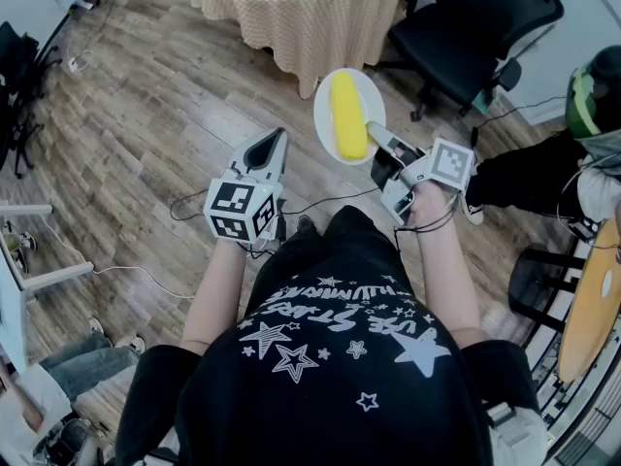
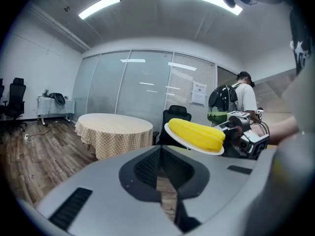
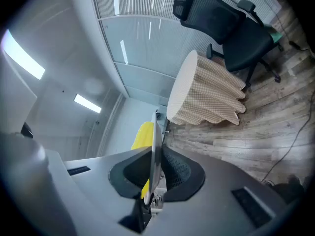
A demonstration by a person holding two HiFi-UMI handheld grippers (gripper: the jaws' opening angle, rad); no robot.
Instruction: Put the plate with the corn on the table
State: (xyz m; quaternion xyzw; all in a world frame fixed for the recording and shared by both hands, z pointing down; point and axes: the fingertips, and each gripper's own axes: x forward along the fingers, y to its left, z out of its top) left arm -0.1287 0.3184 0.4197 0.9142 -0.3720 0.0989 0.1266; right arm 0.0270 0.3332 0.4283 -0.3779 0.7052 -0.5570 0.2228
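Head view: right hand-held gripper (image 1: 375, 134) clamps the plate (image 1: 325, 113) by its rim, corn (image 1: 347, 115) lying on top; left hand-held gripper (image 1: 275, 140) closed, empty, beside it.

White letters are printed on the person's black shirt (image 1: 330, 357), with white stars around them. They are seen upside down and cannot be read for sure. Square black and white marks, not letters, are shown on the left cube (image 1: 241, 210) of the left gripper (image 1: 276, 140) and on the right cube (image 1: 450, 163) of the right gripper (image 1: 375, 132). A paper sheet (image 2: 199, 93) is stuck on the far glass wall (image 2: 142, 97). Its print is too small to be read.
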